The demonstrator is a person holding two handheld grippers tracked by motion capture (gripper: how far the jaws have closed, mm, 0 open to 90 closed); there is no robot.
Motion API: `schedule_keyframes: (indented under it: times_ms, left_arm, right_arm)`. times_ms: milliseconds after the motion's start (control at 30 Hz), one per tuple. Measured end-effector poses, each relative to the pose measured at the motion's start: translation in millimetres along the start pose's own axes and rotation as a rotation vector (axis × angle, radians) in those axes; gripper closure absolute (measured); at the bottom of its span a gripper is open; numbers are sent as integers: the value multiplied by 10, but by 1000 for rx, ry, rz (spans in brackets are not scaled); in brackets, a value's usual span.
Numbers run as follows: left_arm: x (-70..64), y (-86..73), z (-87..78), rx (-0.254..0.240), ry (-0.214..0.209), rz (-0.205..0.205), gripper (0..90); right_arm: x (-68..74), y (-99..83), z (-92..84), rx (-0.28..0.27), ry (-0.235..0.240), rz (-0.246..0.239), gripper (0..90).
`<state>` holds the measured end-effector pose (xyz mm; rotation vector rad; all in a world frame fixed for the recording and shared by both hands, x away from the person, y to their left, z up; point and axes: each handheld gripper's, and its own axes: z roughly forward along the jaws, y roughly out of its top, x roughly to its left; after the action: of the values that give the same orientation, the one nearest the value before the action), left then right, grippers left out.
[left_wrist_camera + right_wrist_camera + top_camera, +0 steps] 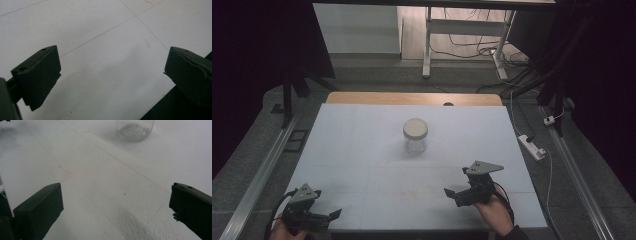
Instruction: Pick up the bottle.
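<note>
We hold both tongs, left tongs (333,214) and right tongs (448,192), spread near the tabletop's (362,150) front edge, well apart from the jar (415,135).

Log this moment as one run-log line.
left gripper: open, near table front edge | right gripper: open, empty | glass jar: upright, lid on, mid-table, untouched | stage: before reach

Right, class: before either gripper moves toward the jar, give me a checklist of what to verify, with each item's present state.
1. Left gripper jaws open and holding nothing: ok.
2. Right gripper jaws open and holding nothing: ok.
3. Jar upright on the table: ok.
4. Lid on the jar: ok.
5. Lid screwed tight: cannot tell.
6. Nothing lying between the right gripper and the jar: ok.
</note>
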<state>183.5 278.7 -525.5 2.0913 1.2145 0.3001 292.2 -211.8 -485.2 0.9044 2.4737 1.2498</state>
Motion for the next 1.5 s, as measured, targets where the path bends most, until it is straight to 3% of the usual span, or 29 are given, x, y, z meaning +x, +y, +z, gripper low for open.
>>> schedule_keyframes:
  times_ms: [467,933,1067,1200,1500]
  left_arm:
    - [0,0,2,1,-1,1,16]
    - [3,0,2,1,-3,-1,16]
    - [3,0,2,1,-3,-1,16]
    - [5,0,2,1,-5,-2,15]
    - [10,0,3,0,-8,-4,16]
  right_arm:
    - [12,185,226,7,-17,20,0]
    - [-101,351,452,6,-28,-21,0]
    - [-156,392,570,23,1,-28,1]
    - [-175,413,630,36,-1,-40,1]
    - [-240,551,810,81,4,-18,18]
